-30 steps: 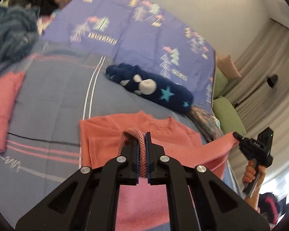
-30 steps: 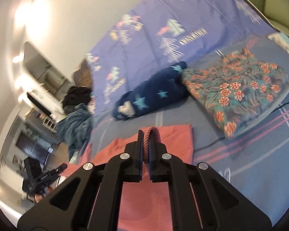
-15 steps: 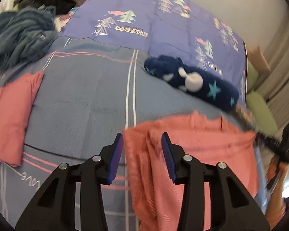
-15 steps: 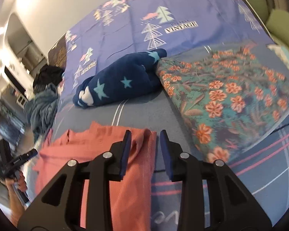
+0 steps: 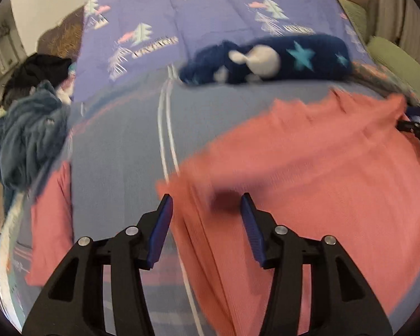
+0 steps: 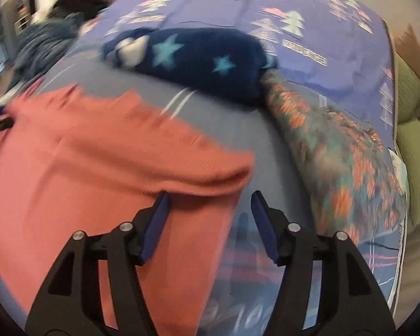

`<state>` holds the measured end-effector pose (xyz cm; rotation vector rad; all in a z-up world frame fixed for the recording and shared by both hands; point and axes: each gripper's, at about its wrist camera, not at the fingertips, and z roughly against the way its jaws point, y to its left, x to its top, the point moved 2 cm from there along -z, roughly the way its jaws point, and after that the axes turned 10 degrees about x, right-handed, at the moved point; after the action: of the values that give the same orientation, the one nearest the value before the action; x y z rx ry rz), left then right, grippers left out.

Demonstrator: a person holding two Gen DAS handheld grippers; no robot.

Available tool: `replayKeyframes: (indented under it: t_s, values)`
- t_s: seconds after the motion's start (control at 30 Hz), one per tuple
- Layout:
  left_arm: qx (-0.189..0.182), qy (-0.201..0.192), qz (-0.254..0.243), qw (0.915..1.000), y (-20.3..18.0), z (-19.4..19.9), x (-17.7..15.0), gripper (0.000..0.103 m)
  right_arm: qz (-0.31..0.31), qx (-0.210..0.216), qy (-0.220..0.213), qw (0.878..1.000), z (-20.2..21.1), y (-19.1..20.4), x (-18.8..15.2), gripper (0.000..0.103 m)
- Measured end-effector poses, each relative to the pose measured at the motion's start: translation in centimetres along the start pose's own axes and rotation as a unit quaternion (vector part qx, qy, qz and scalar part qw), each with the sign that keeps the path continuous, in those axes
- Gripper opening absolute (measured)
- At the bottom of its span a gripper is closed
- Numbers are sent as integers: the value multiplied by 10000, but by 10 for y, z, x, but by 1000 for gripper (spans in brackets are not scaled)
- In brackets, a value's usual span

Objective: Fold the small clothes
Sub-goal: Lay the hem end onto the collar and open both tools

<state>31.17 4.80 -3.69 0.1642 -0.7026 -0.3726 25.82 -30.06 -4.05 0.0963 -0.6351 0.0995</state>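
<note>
Both tools opening, left tool [image 5: 205, 205] and right tool [image 6: 208, 203] gripping nothing; coral shirt [image 5: 308, 168] lying beneath, looking soft, limp; taking by edge seems best.

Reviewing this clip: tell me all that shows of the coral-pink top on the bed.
The coral-pink top is a fine-ribbed knit, lying spread and mostly flat on the grey-blue striped bedspread, with a soft fold along its right edge. The opening jaws of each gripper straddle one of its side edges, pads clear. The frames are blurred.

Two coral garments [image 5: 308, 168] [image 5: 51, 224], one navy star plush [image 5: 280, 58], one floral cushion [image 6: 336, 151], two tongs [image 5: 205, 204] [image 6: 208, 200].
</note>
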Motion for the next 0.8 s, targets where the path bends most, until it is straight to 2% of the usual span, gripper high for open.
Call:
replayKeyframes:
  t_s: [0.03, 0.07, 0.13, 0.2, 0.27, 0.4, 0.47, 0.53, 0.63, 0.7, 0.77, 0.8]
  values:
    - [208, 0, 245, 9995, 8, -7, 18, 51, -198, -53, -119, 9997, -1, -10, 10, 61]
    - [213, -16, 456, 9987, 15, -10, 27, 51, -452, -18, -273, 9986, 1, -19, 19, 61]
    - [-180, -99, 1165, 9930, 36, -9, 45, 55, -1158, 277, -582, 9912, 9, -40, 31, 61]
    - [-540, -188, 1550, 9863, 47, -4, 51, 56, -1432, 477, -699, 9861, 15, -50, 33, 61]
    - [-882, -249, 1535, 9839, 46, -4, 51, 57, -1321, 582, -681, 9872, 17, -49, 31, 61]
    - [-1136, -37, 1472, 9826, 40, -18, 37, 57, -1224, 774, -555, 9879, 14, -46, 21, 61]
    - [-1267, 144, 1756, 9762, 42, -28, 31, 57, -1319, 954, -506, 9854, 9, -46, 20, 61]
    - [-1425, 247, 2222, 9642, 53, -34, 28, 57, -1306, 988, -476, 9854, 8, -41, 20, 61]
    - [-1620, 128, 2688, 9494, 67, -34, 28, 57, -1279, 1129, -386, 9846, 2, -38, 24, 61]
    - [-1762, 210, 2511, 9516, 60, -36, 31, 57, -1329, 1168, -289, 9838, -2, -38, 25, 61]
    - [-1790, 352, 2126, 9600, 46, -40, 29, 57, -1423, 1091, -208, 9836, -8, -39, 26, 61]
    - [-1780, 374, 1998, 9628, 41, -42, 28, 57, -1443, 1088, -198, 9833, -9, -39, 26, 57]
